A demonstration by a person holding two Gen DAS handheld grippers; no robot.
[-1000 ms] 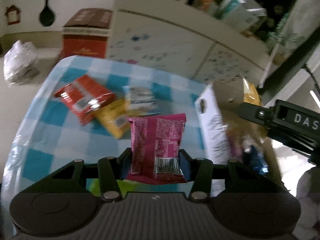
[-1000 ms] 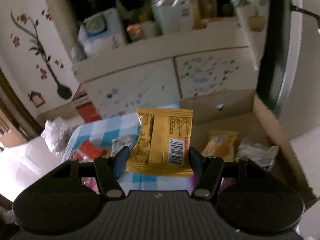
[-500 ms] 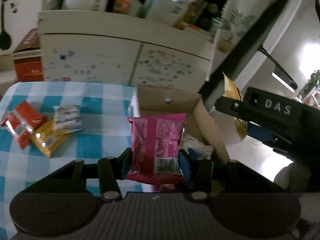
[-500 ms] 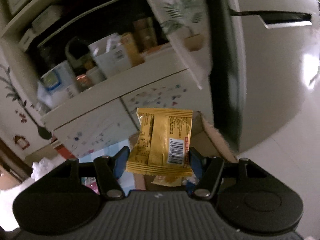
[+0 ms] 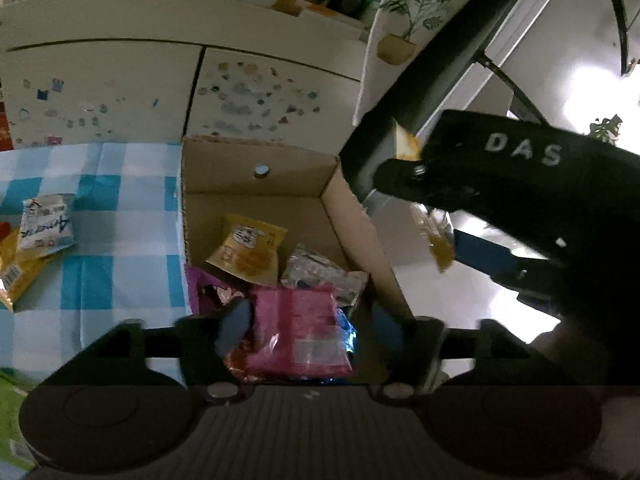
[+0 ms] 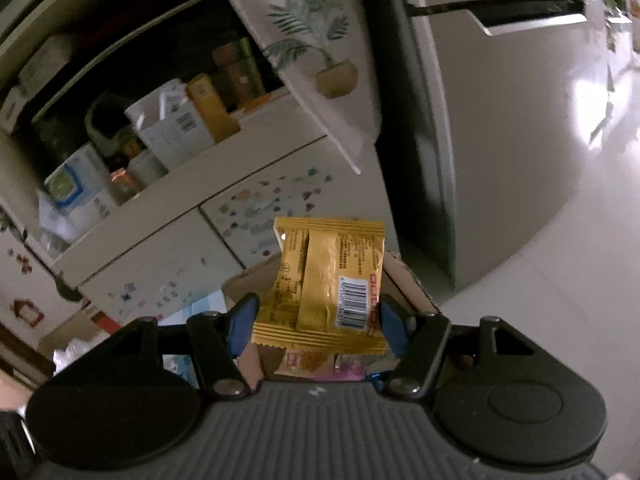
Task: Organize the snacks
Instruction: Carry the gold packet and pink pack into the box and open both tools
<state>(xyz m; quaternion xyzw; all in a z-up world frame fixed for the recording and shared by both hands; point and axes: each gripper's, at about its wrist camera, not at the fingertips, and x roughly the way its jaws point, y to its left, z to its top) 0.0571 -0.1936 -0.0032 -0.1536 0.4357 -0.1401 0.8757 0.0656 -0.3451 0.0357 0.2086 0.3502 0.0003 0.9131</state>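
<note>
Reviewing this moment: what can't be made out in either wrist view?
- Left wrist: pink packet is motion-blurred; whether the left tool grips it is unclear.
- Right wrist: cardboard box contents are mostly hidden behind the yellow packet and right tool.
- Packet print: too small.

Dim room. White cabinet (image 5: 192, 92), two doors dotted with small coloured stickers. Open shelf (image 6: 132, 128) above, crowded with boxes and jars. Potted-plant print panel (image 6: 316, 52). Glossy pale floor (image 6: 560, 200) with window glare. Blue-white checked cloth (image 5: 120, 216) on worktop.
</note>
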